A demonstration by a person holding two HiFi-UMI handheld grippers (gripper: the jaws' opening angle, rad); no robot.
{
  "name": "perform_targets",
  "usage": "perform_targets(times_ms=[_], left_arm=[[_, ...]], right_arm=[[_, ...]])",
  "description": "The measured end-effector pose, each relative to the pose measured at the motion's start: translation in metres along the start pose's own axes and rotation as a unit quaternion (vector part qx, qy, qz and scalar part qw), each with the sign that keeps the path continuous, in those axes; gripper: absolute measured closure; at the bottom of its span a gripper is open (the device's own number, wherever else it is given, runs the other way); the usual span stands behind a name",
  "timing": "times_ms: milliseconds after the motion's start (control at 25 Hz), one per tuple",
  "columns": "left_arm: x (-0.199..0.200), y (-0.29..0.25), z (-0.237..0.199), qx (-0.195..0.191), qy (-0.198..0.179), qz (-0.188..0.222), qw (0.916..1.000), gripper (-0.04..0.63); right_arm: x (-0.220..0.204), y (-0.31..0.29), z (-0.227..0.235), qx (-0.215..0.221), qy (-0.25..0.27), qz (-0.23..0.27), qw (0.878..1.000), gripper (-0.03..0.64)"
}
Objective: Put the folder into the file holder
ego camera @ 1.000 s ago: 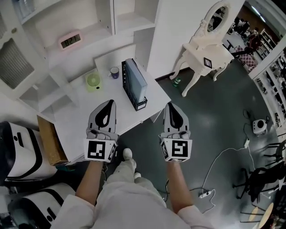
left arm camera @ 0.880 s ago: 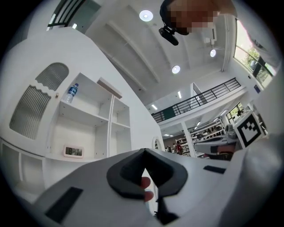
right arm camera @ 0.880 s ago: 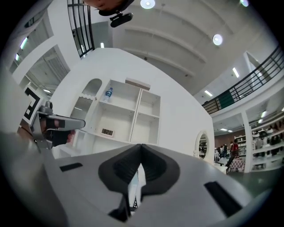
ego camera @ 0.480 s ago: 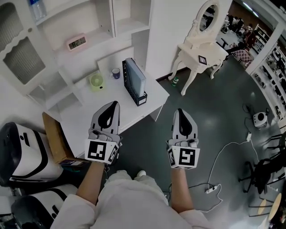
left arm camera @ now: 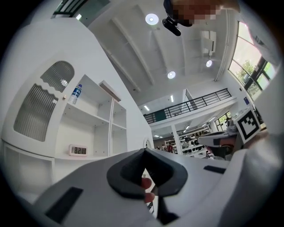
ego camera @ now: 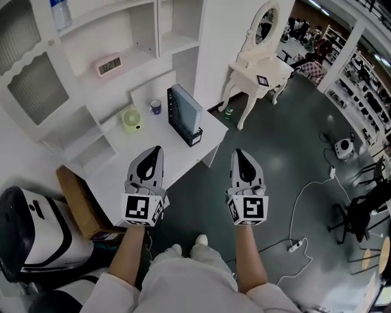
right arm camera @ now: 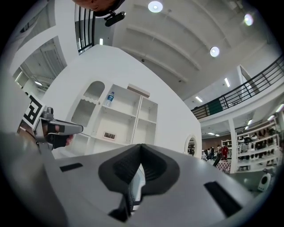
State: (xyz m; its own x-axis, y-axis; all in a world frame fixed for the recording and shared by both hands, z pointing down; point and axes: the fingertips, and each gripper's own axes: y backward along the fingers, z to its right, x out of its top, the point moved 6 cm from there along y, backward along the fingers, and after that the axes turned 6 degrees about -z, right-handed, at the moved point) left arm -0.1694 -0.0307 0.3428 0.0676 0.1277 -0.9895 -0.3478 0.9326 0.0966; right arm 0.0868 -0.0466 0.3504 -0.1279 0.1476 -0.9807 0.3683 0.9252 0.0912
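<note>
A grey-blue folder stands upright inside a black file holder on the white desk. My left gripper hovers over the desk's front edge, short of the holder, with its jaws shut and nothing between them. My right gripper hangs over the dark floor to the right of the desk, also shut and empty. In the left gripper view the left gripper points up at the shelves. The right gripper faces the same shelf wall in the right gripper view, where the left gripper shows at the left edge.
On the desk stand a green cup and a small mug. A pink clock and a water bottle sit on the white shelves. A white vanity table stands at the right. A cardboard box and a power strip lie on the floor.
The desk and file holder have drifted farther away and up in the head view as the person stepped back. Both grippers stayed shut and level with each other.
</note>
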Motion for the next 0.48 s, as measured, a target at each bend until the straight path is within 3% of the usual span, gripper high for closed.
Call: perform_targets(times_ms=[200, 480], left_arm=[[0.005, 0.036, -0.013, -0.003, 0.012, -0.005, 0.9999, 0.598], [0.003, 0.061, -0.016, 0.024, 0.044, -0.022, 0.9985, 0.598]], right_arm=[[0.017, 0.021, -0.029, -0.011, 0.009, -0.004, 1.000, 0.620], [0.020, 0.041, -0.037, -0.016, 0.003, -0.015, 1.000, 0.620]])
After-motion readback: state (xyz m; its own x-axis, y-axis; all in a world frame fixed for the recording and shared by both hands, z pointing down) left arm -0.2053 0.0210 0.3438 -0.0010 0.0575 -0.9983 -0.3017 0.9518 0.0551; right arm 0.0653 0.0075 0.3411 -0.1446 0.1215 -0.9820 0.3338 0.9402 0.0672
